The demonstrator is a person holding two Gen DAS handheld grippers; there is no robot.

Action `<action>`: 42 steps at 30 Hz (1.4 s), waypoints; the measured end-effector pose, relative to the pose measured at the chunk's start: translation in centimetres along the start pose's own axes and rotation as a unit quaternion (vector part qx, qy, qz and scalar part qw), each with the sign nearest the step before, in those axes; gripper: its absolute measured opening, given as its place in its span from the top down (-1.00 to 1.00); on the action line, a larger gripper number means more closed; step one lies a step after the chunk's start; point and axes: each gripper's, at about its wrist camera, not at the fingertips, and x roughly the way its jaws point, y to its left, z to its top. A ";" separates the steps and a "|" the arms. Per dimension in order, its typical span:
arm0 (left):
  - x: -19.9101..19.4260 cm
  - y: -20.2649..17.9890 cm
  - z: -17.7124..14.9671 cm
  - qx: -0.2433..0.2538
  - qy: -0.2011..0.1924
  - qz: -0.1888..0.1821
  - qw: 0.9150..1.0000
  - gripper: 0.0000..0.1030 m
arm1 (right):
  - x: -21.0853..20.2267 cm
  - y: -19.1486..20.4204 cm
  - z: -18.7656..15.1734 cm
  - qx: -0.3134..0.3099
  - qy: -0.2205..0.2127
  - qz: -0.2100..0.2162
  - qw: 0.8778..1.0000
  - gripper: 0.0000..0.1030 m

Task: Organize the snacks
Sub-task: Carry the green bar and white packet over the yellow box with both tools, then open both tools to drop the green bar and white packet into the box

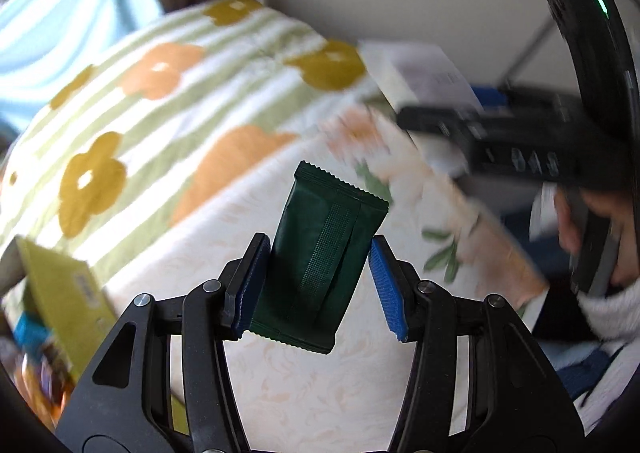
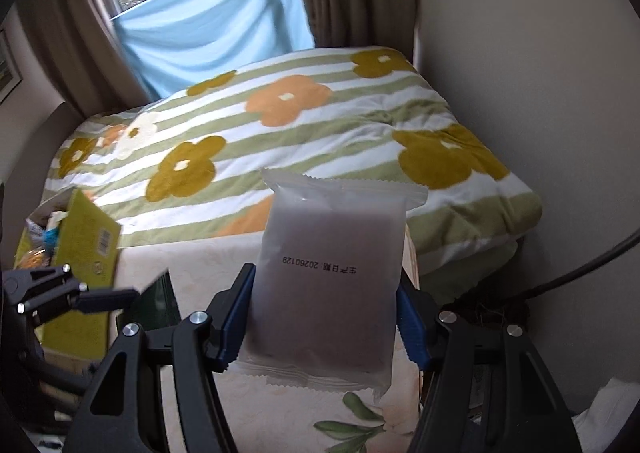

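Observation:
My left gripper (image 1: 320,273) is shut on a dark green snack packet (image 1: 324,261), held tilted above a cream floral tablecloth (image 1: 280,373). My right gripper (image 2: 326,317) is shut on a frosted white snack packet (image 2: 328,285) with a printed date, held upright above the same cloth (image 2: 200,277). In the left wrist view the right gripper (image 1: 520,141) shows blurred at the right with the white packet (image 1: 420,73). In the right wrist view the left gripper (image 2: 72,297) shows at the left edge with the green packet (image 2: 160,297).
A yellow-green box (image 2: 84,253) holding assorted snacks stands at the left; it also shows in the left wrist view (image 1: 60,285). A striped flower-print blanket (image 2: 300,121) lies behind the table. A wall (image 2: 520,53) is on the right, a window with curtains behind.

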 end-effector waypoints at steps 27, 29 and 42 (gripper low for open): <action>-22.7 25.0 -17.7 -0.241 -0.077 0.161 0.954 0.07 | -2.3 30.5 0.3 -0.131 -0.010 0.181 0.975 -0.16; -22.8 27.1 -18.9 -0.247 -0.066 0.157 0.954 0.07 | -1.3 32.7 -0.2 -0.128 -0.004 0.180 0.975 -0.16; -18.6 32.8 -16.8 -0.237 -0.026 0.130 0.962 0.06 | 3.2 36.8 -0.4 -0.113 0.047 0.149 0.981 -0.17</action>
